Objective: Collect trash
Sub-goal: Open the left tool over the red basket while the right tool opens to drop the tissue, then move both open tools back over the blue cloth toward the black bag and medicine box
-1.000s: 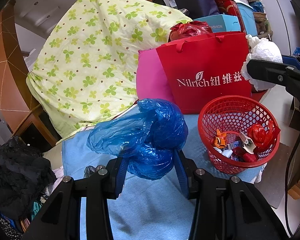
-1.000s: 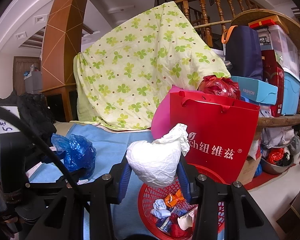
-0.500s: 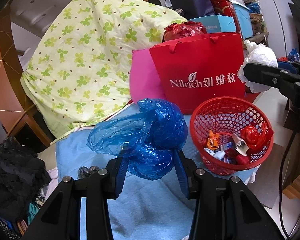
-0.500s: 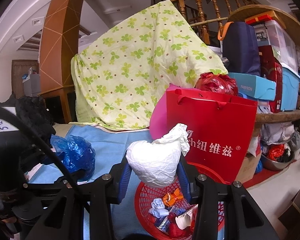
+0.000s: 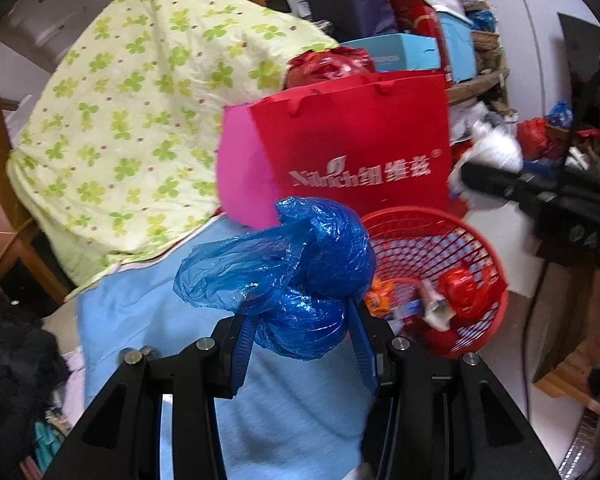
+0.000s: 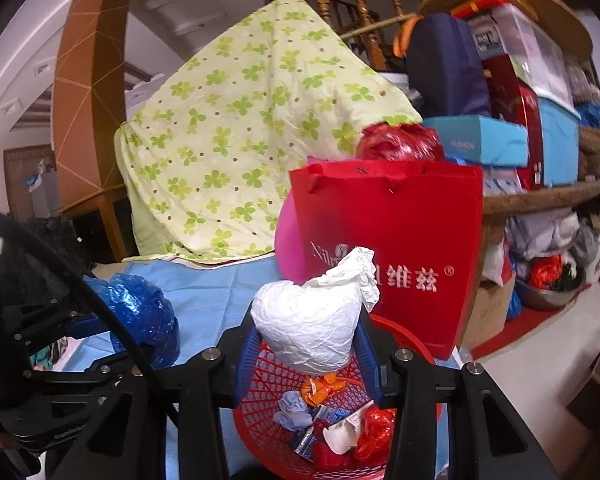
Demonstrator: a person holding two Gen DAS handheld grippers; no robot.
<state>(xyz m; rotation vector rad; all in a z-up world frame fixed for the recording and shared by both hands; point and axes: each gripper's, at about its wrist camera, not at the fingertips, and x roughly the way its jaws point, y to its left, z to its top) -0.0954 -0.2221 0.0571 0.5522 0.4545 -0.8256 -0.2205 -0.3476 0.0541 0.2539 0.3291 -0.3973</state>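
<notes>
My left gripper point(image 5: 302, 340) is shut on a crumpled blue plastic bag point(image 5: 292, 264), held above the light blue cloth point(image 5: 148, 320) just left of the red mesh basket point(image 5: 484, 252). My right gripper point(image 6: 306, 344) is shut on a crumpled white plastic bag point(image 6: 312, 320), held directly over the red mesh basket point(image 6: 260, 412). The basket holds several wrappers and scraps. In the left wrist view the right gripper point(image 5: 472, 176) and its white bag point(image 5: 496, 148) show at the right. In the right wrist view the left gripper point(image 6: 88, 344) with the blue bag point(image 6: 144, 312) shows at the left.
A red paper bag point(image 5: 360, 152) and a pink bag point(image 5: 240, 184) stand behind the basket. A green clover-print sheet point(image 5: 140, 112) drapes over something at the back left. Stacked boxes and bins point(image 6: 512, 120) crowd the right, and dark cloth point(image 5: 12, 360) lies at the left.
Both grippers have moved toward the basket with their bags still held; the right one now hangs over it, and the left one's blue bag overlaps its left rim.
</notes>
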